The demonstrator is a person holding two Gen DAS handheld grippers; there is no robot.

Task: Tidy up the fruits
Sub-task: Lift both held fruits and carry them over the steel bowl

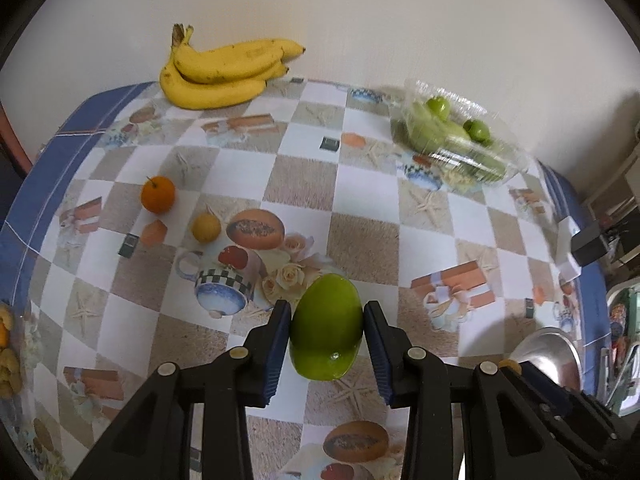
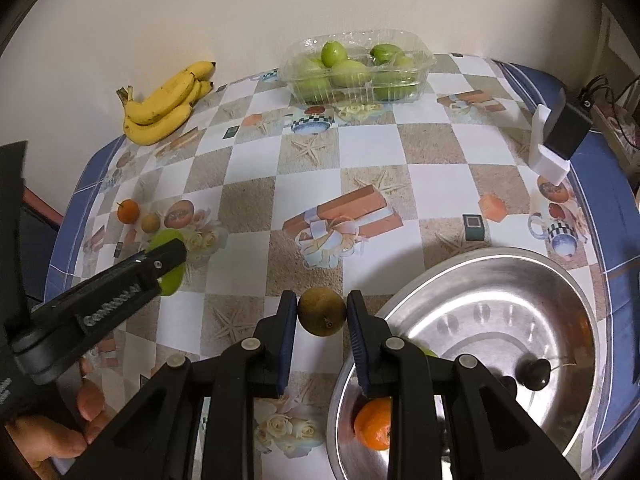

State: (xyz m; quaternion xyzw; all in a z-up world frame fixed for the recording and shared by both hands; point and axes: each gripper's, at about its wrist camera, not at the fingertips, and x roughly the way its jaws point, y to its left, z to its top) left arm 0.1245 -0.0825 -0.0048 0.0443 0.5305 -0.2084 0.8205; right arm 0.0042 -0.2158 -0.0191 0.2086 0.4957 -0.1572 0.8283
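In the left wrist view my left gripper [image 1: 327, 306] is shut on a smooth green oval fruit [image 1: 326, 336], lifted a little above the patterned tablecloth. In the right wrist view the same green fruit [image 2: 168, 236] sits in the left gripper [image 2: 172, 256] at the left. My right gripper [image 2: 322, 298] is shut on a round olive-brown fruit [image 2: 322, 312], just left of a steel bowl [image 2: 500, 280]. An orange [image 2: 374, 424] and a small dark fruit [image 2: 536, 374] lie in the bowl, the orange partly behind my right finger.
Bananas [image 1: 224, 72] lie at the wall. On the left of the table sit an orange [image 1: 158, 194] and a small yellow fruit [image 1: 206, 229]. A clear plastic box of green fruits [image 2: 356, 70] stands at the back. A black and white device [image 2: 556, 136] is near the right edge.
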